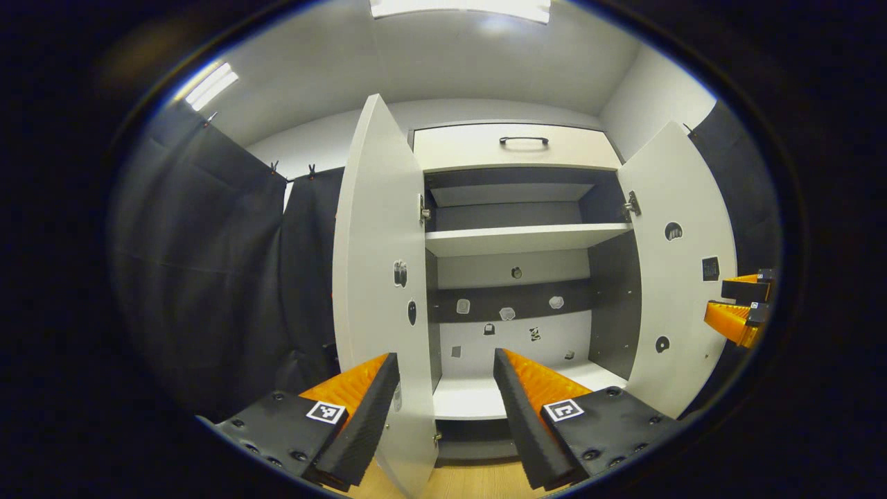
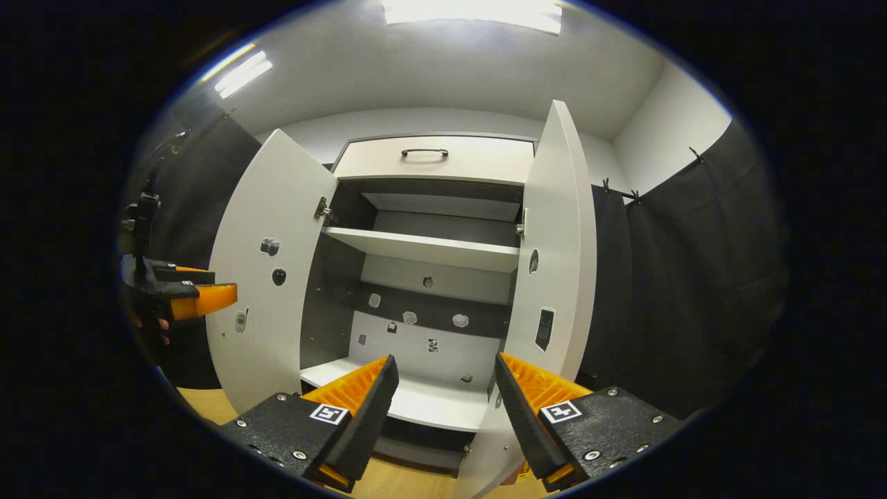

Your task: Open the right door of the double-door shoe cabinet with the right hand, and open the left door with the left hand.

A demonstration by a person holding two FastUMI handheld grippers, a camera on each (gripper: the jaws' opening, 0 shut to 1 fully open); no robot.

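Note:
The white shoe cabinet (image 1: 516, 149) stands straight ahead with both doors swung wide. In the left gripper view, the left door (image 1: 378, 263) rises edge-on just above my left gripper (image 1: 447, 409), which is open; the door's lower edge sits between the fingers, close to the left finger (image 1: 360, 409). The right door (image 1: 682, 277) hangs open at the right. In the right gripper view, the right door (image 2: 554, 263) stands edge-on over my open right gripper (image 2: 443, 409), its lower edge near the right finger (image 2: 527, 409). The left door (image 2: 270, 277) is open at the left.
A drawer with a black handle (image 1: 523, 141) tops the cabinet; inside is a white shelf (image 1: 520, 239) and small stickers on the back wall. Black cloth (image 1: 208, 277) hangs on both sides. Wooden floor (image 1: 471, 482) lies below. The other gripper (image 2: 187, 294) shows beside the left door.

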